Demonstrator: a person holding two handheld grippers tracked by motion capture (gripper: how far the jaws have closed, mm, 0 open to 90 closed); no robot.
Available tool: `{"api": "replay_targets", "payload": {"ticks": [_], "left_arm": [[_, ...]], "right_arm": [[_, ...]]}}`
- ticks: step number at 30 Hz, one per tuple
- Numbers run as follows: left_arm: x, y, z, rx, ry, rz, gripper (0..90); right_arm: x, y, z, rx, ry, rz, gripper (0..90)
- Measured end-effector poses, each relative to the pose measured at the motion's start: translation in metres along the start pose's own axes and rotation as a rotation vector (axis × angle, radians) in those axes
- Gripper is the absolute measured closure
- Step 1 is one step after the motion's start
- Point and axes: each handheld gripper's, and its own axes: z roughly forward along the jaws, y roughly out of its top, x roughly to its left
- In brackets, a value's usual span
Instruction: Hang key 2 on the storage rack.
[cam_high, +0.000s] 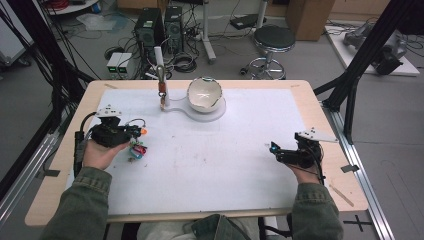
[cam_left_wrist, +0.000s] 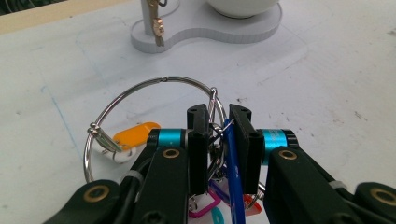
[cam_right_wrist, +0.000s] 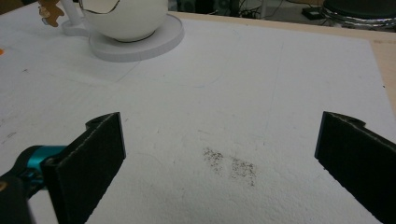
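We have the key ring (cam_left_wrist: 154, 100) clamped in our left gripper (cam_left_wrist: 218, 122), its jaws pinched on the wire and a blue tag (cam_left_wrist: 233, 172), so the pickup looks done. Judging by the layout, what is left is carrying the ring ahead to the stand (cam_high: 161, 75) beyond the jaws and hanging it there; one keychain (cam_high: 162, 92) already hangs on that post. Our right gripper (cam_right_wrist: 219, 154) rests well off to the side, jaws spread wide with nothing between them. We count one large ring, several coloured tags bunched under the jaws, one orange tag (cam_left_wrist: 135, 134) just left of them, one bowl (cam_high: 204, 93), one stand.
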Motion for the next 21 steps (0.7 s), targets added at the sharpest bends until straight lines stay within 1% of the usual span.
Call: {"api": "replay_targets", "payload": {"ticks": [1, 3, 4, 7, 9, 12, 15, 19, 21], "left_arm": [[0.001, 0.001, -0.001, 0.001, -0.001, -0.004, 78.0], [0.003, 0.005, -0.002, 0.004, 0.011, -0.006, 78.0], [0.005, 0.007, -0.003, 0.002, 0.013, -0.01, 78.0], [0.009, 0.013, -0.007, -0.008, 0.022, -0.016, 78.0], [0.012, 0.016, -0.008, -0.014, 0.022, -0.026, 78.0], [0.015, 0.02, -0.009, -0.01, 0.04, -0.044, 78.0], [0.017, 0.025, -0.01, -0.015, 0.047, -0.052, 78.0], [0.02, 0.035, -0.012, -0.008, 0.073, -0.045, 78.0], [0.022, 0.042, -0.013, -0.02, 0.08, -0.058, 78.0]], "right_arm": [[0.0, 0.0, 0.0, 0.0, 0.0, 0.0, 0.7], [0.0, 0.0, 0.0, -0.001, 0.001, 0.001, 0.7], [0.0, 0.0, -0.001, 0.001, -0.001, 0.007, 0.7], [-0.001, 0.0, 0.0, 0.001, 0.0, 0.007, 0.7], [-0.001, 0.0, 0.0, 0.0, -0.001, 0.005, 0.7], [-0.001, 0.0, 0.0, 0.001, -0.001, 0.005, 0.7], [-0.001, 0.0, -0.001, -0.002, 0.001, 0.004, 0.7], [-0.001, 0.0, -0.001, 0.002, 0.001, 0.011, 0.7], [-0.001, 0.0, 0.0, 0.0, -0.001, 0.008, 0.7]]}}
